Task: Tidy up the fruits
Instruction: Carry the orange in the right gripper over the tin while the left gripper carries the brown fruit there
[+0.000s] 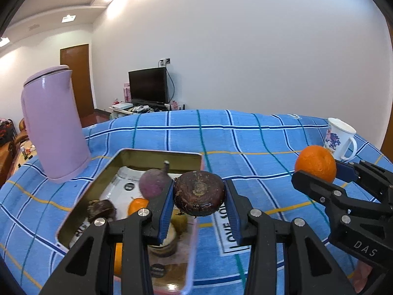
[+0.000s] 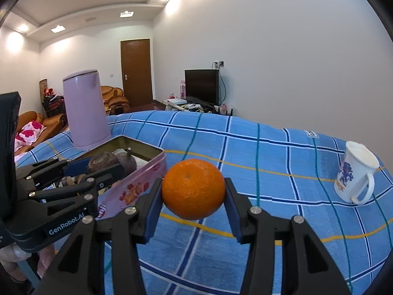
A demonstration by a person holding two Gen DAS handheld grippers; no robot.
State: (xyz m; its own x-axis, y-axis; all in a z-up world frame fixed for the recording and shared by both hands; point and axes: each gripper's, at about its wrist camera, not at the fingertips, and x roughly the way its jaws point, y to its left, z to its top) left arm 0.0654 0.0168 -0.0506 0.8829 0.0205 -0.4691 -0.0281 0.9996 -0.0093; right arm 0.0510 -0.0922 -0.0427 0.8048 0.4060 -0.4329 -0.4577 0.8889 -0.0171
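We see the pink kettle [image 1: 52,125] far left; tin [image 1: 81,204] beside it, fruit inside; left gripper [image 1: 199,198] clamps a dark fruit [image 1: 199,193] over the tin's right rim — right gripper [image 2: 193,191] grips the orange [image 2: 193,188] above the cloth [image 2: 270,162]; mug [image 2: 356,175] far right.

Your left wrist camera rides just behind the left gripper [image 1: 199,198], close over the near end of the open tin [image 1: 157,156], facing the far wall and television [image 1: 148,86]. Your right wrist camera sits behind the right gripper [image 2: 194,189], to the right of the tin, facing the same way. Both views share the blue checked cloth [image 1: 245,135], lilac kettle [image 1: 52,123], mug [image 2: 355,175] and each other's gripper.
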